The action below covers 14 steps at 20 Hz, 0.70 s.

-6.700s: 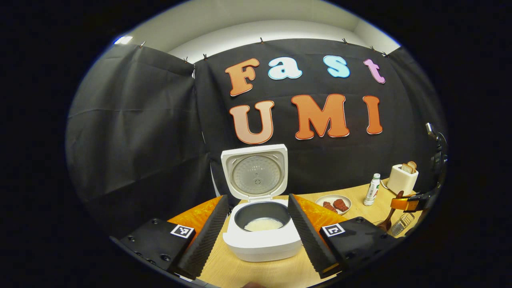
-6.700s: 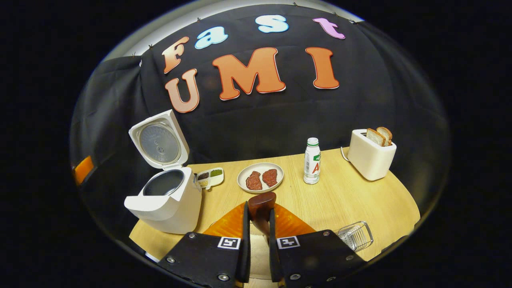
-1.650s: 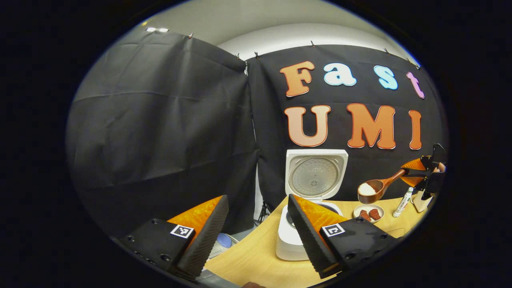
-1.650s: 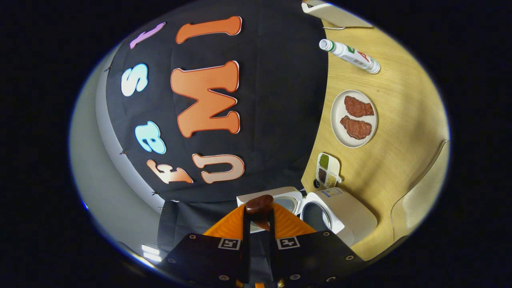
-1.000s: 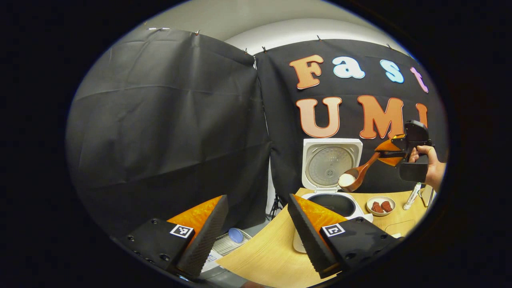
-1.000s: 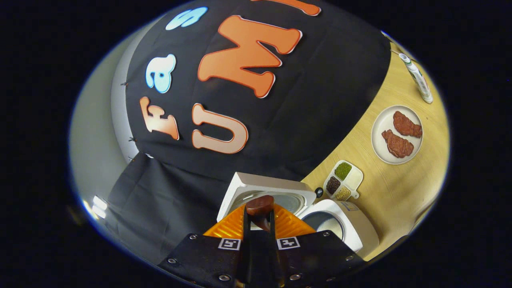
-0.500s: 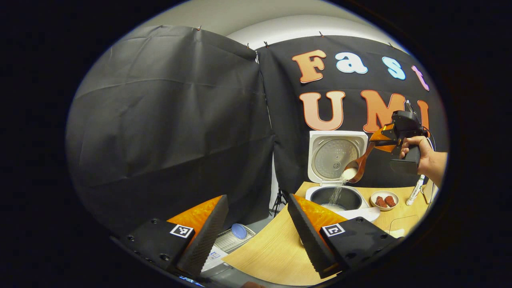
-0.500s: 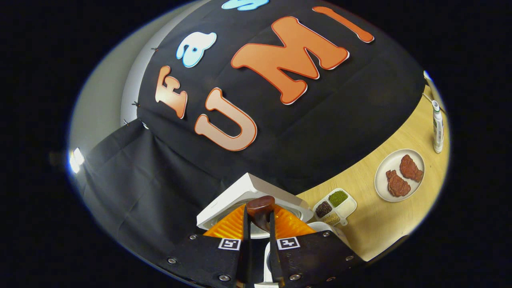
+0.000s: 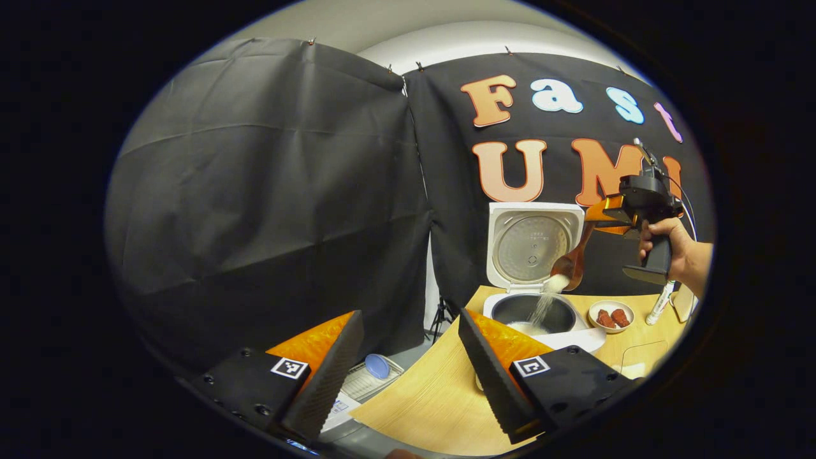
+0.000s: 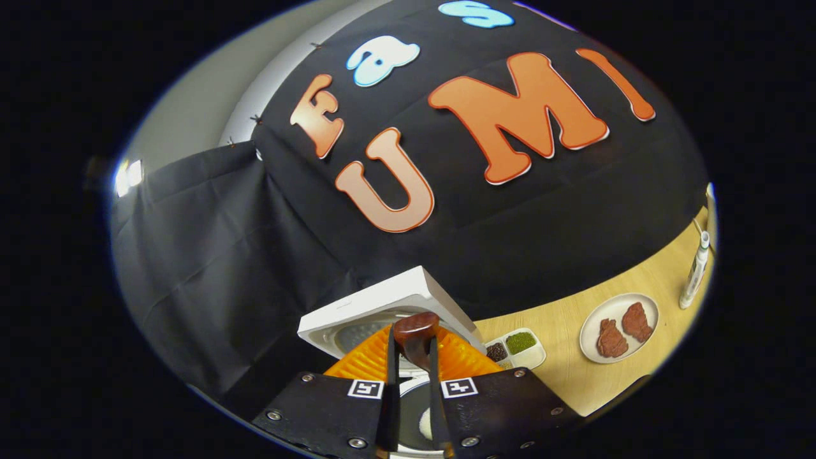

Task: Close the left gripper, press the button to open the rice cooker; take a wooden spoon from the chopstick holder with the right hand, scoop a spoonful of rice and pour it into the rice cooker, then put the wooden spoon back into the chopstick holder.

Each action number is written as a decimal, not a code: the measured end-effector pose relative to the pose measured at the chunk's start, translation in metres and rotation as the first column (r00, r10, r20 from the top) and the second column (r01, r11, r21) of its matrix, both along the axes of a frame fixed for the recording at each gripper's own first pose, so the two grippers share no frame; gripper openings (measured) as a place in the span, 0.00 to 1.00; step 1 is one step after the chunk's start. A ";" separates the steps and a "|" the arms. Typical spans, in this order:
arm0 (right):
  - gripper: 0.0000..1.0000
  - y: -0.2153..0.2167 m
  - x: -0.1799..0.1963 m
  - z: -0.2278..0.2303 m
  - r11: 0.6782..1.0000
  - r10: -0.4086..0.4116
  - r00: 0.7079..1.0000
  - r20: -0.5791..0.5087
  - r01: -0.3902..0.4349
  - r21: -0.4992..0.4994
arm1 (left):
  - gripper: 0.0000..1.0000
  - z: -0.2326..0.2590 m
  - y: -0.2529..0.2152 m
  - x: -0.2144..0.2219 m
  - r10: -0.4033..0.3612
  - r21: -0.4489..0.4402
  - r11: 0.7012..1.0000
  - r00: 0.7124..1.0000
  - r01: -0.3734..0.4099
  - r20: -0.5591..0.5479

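Left gripper (image 9: 408, 363) held low over the near edge of the table (image 9: 421, 408), fingers spread wide with nothing between them. Beyond it, rice cooker (image 9: 542, 312) stood on the table with lid (image 9: 532, 239) raised upright against the black cloth wall. Right gripper (image 9: 602, 213), gripped by a hand (image 9: 666, 239), hung above and to the right of the cooker, clamped on the handle of a wooden spoon (image 9: 570, 264). Spoon tipped bowl-down over the open pot, with a thin stream of rice (image 9: 542, 306) falling into it and a small pale heap already at the bottom.

Seen from the right gripper view: right gripper (image 10: 411, 382) drawn narrow, both fingers pressed on the spoon handle (image 10: 414, 338), cooker lid (image 10: 382, 306) just ahead, pot below. Plate with two pieces of meat (image 10: 615, 335), small divided dish of grains (image 10: 516, 347) and a bottle (image 10: 695, 271) set farther along the table.
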State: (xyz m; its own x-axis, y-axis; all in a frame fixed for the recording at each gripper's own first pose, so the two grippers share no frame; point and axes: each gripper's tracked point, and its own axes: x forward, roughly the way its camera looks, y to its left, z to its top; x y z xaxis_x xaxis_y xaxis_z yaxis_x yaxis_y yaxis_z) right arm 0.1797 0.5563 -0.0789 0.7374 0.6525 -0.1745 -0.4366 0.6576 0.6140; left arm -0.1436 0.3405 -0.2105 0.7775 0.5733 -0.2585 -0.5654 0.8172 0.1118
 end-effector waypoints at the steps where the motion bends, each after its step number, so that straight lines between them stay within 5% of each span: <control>1: 0.18 0.001 -0.003 0.004 1.000 0.015 0.999 0.030 -0.014 -0.020 | 1.00 -0.001 -0.002 0.002 -0.005 -0.004 1.000 1.000 0.005 -0.006; 8: 0.18 0.022 -0.026 0.030 0.984 0.137 0.964 0.229 -0.105 -0.146 | 0.99 0.000 -0.013 0.011 -0.035 0.007 0.999 0.999 0.035 -0.006; 14: 0.18 0.038 -0.060 0.041 0.945 0.262 0.887 0.381 -0.157 -0.287 | 1.00 0.003 -0.016 0.011 -0.046 0.014 0.999 0.999 0.046 -0.008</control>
State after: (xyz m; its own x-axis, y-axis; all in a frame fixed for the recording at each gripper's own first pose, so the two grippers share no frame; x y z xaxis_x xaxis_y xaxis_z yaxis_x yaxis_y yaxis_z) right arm 0.1202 0.5938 -0.0383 0.6275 0.7763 -0.0596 -0.7573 0.6263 0.1848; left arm -0.1324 0.3240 -0.2079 0.8011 0.5406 -0.2569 -0.5262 0.8406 0.1281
